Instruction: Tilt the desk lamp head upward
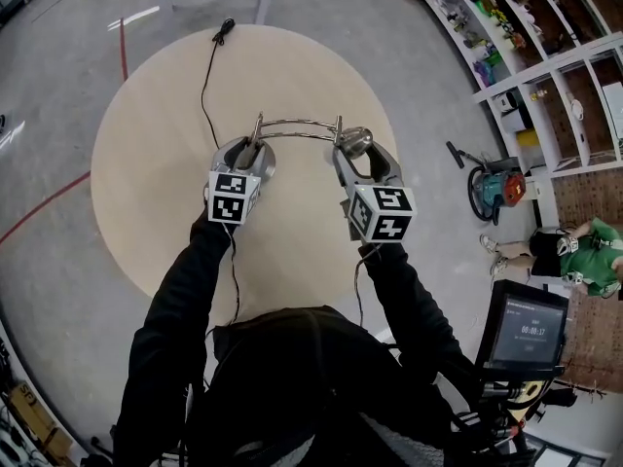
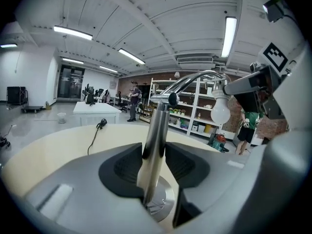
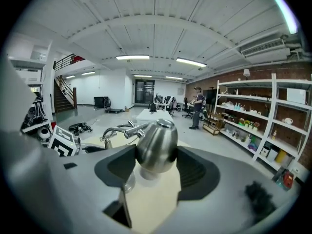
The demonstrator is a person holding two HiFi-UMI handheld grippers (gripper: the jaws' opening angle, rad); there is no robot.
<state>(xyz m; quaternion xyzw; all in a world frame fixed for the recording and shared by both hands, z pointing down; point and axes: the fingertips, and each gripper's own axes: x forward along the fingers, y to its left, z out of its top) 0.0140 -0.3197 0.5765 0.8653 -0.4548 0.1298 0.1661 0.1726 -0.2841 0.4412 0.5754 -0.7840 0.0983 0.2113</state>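
With the lamp point(image 1: 297, 122) standing mid-worktop point(image 1: 146, 163), clear of its edge, the left fingers point(image 2: 124, 167) pinched the post point(image 2: 156, 130) to steady it while the right fingers point(image 3: 197, 172) pinched the head point(image 3: 157, 143) for tilting upward.

Lamp base point(image 2: 165, 199) half hidden by left tongs point(image 2: 155, 162), monitor point(image 1: 524, 331) text — too small

- round table point(image 1: 146, 193): pale wood top, stands on grey floor point(image 1: 49, 95)
- desk lamp point(image 2: 156, 130) stands upright on the top, past the middle toward the far side
- lamp's round metal base point(image 2: 165, 204) sits flat on the wood
- thin black cord point(image 1: 205, 90) lies loose on the top and runs from the lamp toward the far edge
- cord's plug point(image 1: 225, 32) lies right at the far rim
- red line point(image 1: 123, 52) on the floor, left of the table
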